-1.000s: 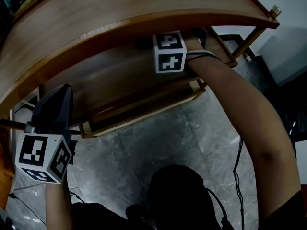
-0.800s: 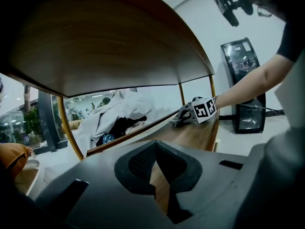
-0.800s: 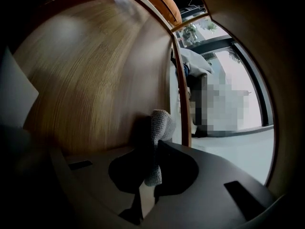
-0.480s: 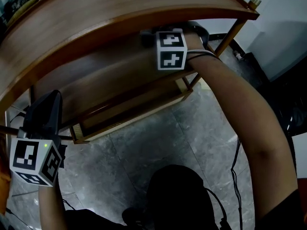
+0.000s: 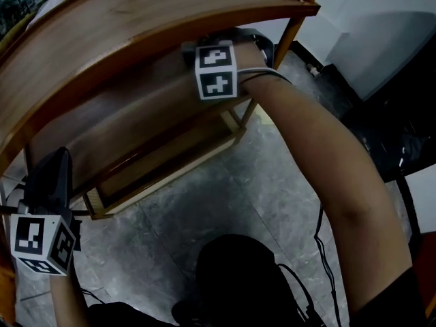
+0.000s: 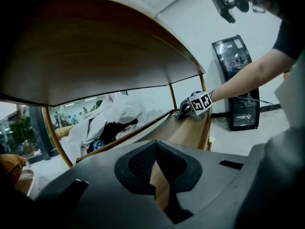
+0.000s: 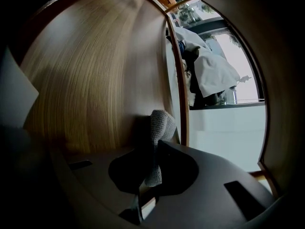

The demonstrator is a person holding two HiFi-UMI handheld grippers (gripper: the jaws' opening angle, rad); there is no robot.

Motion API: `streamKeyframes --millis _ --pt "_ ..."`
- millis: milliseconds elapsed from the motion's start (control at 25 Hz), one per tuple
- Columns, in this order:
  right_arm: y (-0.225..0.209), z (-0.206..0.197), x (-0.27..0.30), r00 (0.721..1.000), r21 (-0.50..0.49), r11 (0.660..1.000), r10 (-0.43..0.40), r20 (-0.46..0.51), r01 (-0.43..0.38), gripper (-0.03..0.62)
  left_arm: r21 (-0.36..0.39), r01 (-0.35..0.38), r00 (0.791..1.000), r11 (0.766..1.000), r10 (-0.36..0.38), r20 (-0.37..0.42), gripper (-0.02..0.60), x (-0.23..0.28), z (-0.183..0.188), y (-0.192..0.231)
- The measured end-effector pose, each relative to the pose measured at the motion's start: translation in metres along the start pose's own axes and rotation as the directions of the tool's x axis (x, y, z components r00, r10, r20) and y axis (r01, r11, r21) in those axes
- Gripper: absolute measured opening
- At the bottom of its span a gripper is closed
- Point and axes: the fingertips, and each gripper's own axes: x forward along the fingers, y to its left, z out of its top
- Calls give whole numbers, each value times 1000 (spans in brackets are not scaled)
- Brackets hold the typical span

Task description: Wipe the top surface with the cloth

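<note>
Two wooden levels filled the head view's upper left: a curved tabletop (image 5: 150,12) above a lower shelf (image 5: 136,118). Under the tabletop, at upper centre, the right gripper (image 7: 153,166) had its jaws clamped on the grey cloth (image 7: 161,125) against that shelf. At lower left, the left gripper (image 5: 56,169) was empty, jaws together.

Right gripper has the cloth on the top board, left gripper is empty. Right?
Not on the top board. The right gripper holds the cloth on the shelf under that board; the left gripper view shows it there. The left gripper is empty, as you say.
</note>
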Motion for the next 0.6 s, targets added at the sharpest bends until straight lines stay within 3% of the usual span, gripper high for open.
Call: streamKeyframes --millis 160,360,600 --pt "-2 -23 -5 996 -15 1000 -2 -93 0 32 4 28 1000 1000 -28 2 11 7 0 -13" --pt "13 -30 9 993 22 997 76 -92 -74 32 3 44 999 999 -44 -9 11 8 -1 -19" --pt "0 -28 0 994 0 1000 16 -105 -16 32 -4 34 999 999 -34 -9 11 2 -4 -10"
